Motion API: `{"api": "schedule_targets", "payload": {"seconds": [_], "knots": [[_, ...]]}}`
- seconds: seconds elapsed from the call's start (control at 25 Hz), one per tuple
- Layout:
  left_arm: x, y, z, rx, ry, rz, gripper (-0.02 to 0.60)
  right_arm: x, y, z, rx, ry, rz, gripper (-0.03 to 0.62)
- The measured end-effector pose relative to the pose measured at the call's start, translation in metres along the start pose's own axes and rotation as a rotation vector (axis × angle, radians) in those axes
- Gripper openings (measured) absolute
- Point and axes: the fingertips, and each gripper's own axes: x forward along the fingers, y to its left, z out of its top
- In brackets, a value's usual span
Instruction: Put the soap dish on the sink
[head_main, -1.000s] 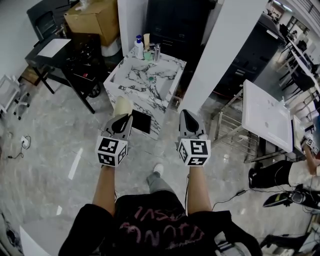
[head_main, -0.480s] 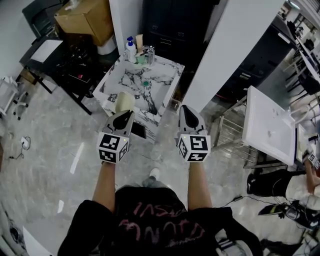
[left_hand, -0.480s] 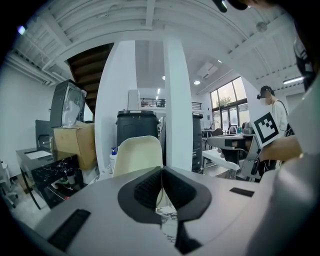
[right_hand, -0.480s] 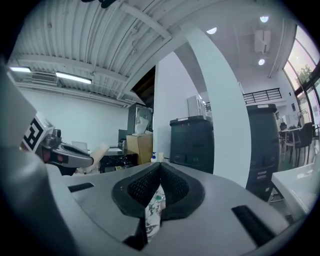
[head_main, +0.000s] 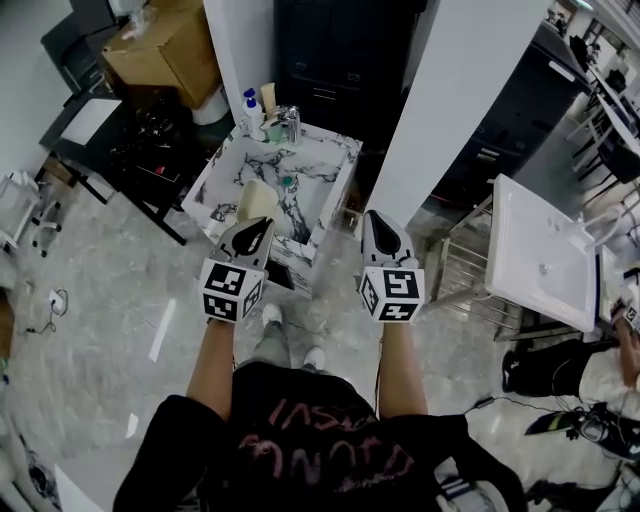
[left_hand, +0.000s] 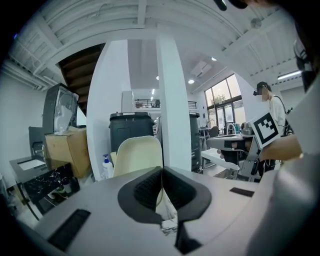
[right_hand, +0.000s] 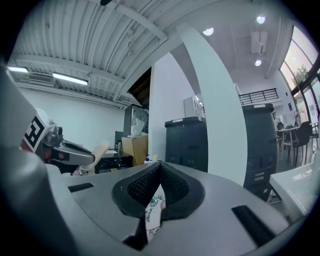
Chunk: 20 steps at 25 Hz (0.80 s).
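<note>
A cream soap dish stands on edge, sticking up from my left gripper, which is shut on its lower edge. In the left gripper view the soap dish rises just beyond the closed jaws of the left gripper. The white marble sink with a green drain lies right ahead of both grippers. My right gripper is level with the left, over the sink's near right corner. The right gripper is shut with nothing between its pads.
A blue-capped soap bottle and a chrome faucet stand at the sink's far edge. A white pillar rises to the right, with a white table further right. A black desk and a cardboard box are on the left.
The person has stepped forward, so the sink sits closer under both grippers. The left gripper still holds the soap dish; the right stays shut.
</note>
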Motion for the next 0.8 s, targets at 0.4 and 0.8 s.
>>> {"api": "schedule_targets", "payload": {"seconds": [0.4,0.8], "knots": [[0.044,0.013,0.004,-0.018,-0.003,-0.057,0.021,0.030,-0.023,0.004,0.029,-0.005,-0.055,0.014],[0.116,0.059,0.001,-0.053,0.006,-0.119,0.021,0.096,-0.051,0.002,0.020,0.022,-0.130,0.014]]}}
